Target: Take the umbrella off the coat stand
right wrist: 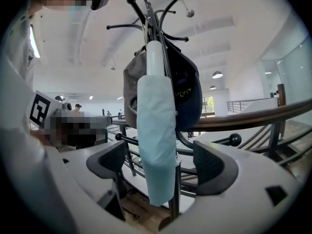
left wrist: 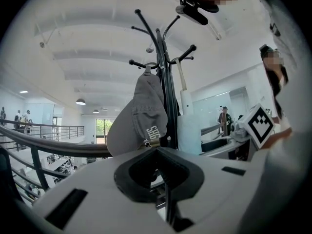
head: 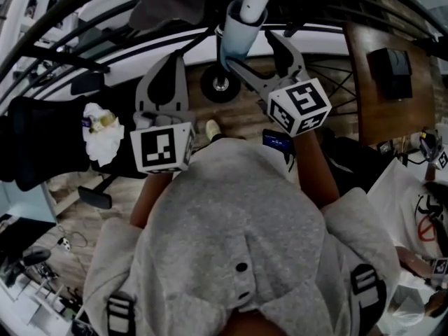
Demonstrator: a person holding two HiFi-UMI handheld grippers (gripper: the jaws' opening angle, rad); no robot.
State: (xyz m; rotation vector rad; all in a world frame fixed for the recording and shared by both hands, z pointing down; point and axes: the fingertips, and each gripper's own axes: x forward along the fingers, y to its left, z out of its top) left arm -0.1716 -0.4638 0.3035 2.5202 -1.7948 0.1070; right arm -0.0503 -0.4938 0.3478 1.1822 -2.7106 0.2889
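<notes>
Umbrella (right wrist: 156, 130): pale blue, folded, and hanging upright on the coat stand (right wrist: 175, 213). Its white handle (right wrist: 155, 57) is at the top, among the hooks. In the head view the umbrella (head: 241, 30) lies ahead of me, above my right gripper.

Umbrella position relative to my fingers: it hangs between the two pads (right wrist: 210, 164) of my right gripper (right wrist: 161, 165). There is a visible gap on each side, so neither pad touches it.

Right gripper state: fingers spread wide, one either side of the umbrella and gripping nothing. In the head view the right gripper (head: 253, 54) reaches up to the umbrella, with its marker cube (head: 299, 106) nearest to me.

Left gripper (left wrist: 158, 155) state: fingers closed together with nothing between them, pointing toward the stand from the other side. In the head view the left gripper (head: 166, 68) sits left of the right one and clear of the umbrella.

Coat stand: a dark pole (left wrist: 169, 96) with curved hooks that end in knobs.

Other items on the stand: a grey cap (left wrist: 141, 116) hangs just beside the umbrella (left wrist: 187, 130). A dark blue cap (right wrist: 192, 99) hangs behind it in the right gripper view.

Surroundings: a dark curved railing (right wrist: 253, 116) runs behind the stand.
</notes>
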